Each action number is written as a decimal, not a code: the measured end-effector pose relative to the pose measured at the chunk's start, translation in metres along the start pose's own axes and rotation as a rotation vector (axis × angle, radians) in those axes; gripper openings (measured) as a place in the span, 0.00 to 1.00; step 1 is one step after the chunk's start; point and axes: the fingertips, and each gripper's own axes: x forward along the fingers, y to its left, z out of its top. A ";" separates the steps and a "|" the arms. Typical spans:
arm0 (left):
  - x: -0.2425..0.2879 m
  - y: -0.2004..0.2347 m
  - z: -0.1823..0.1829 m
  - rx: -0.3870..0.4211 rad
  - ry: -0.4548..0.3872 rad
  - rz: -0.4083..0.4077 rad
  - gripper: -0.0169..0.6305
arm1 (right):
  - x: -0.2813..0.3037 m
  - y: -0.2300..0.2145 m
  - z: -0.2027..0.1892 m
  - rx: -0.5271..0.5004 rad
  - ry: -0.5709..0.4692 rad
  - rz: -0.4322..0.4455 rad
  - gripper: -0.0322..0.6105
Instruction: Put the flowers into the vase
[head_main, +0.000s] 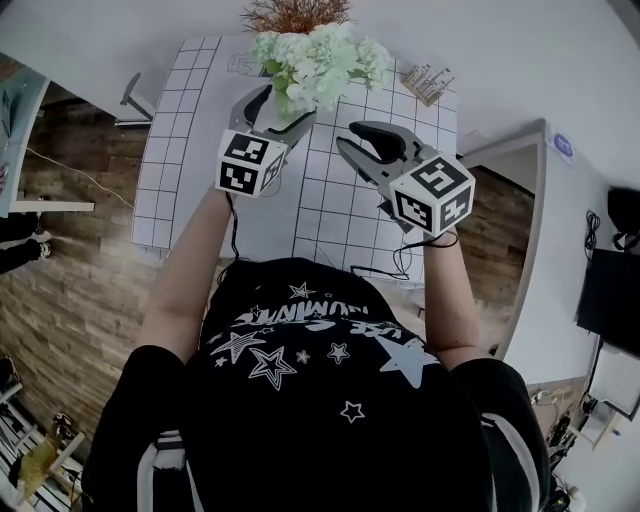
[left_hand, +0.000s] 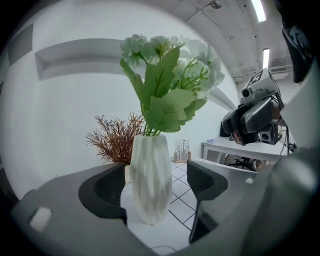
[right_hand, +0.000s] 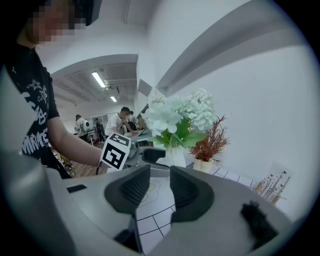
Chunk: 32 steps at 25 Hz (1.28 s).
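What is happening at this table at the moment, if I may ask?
A person is working with a handheld gripper in each hand over a gridded table. The pale flowers already stand in the white vase, so the task looks done. The left gripper has its jaws apart on either side of the vase, with a gap showing on one side, so it is not gripping. The right gripper hovers beside it, jaws apart and empty.

Grid table (head_main: 330, 215): vase (left_hand: 150, 180), potted red plant (left_hand: 116, 139), stick stand (head_main: 428, 82)
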 end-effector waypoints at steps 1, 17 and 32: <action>-0.006 -0.002 -0.002 -0.012 0.000 0.013 0.61 | -0.002 0.000 -0.001 0.001 -0.004 0.006 0.26; -0.097 -0.050 -0.009 -0.221 -0.132 0.073 0.59 | -0.019 0.033 -0.030 0.039 -0.072 0.035 0.13; -0.241 -0.090 -0.036 -0.255 -0.177 0.029 0.23 | -0.022 0.163 -0.039 -0.053 -0.033 -0.049 0.13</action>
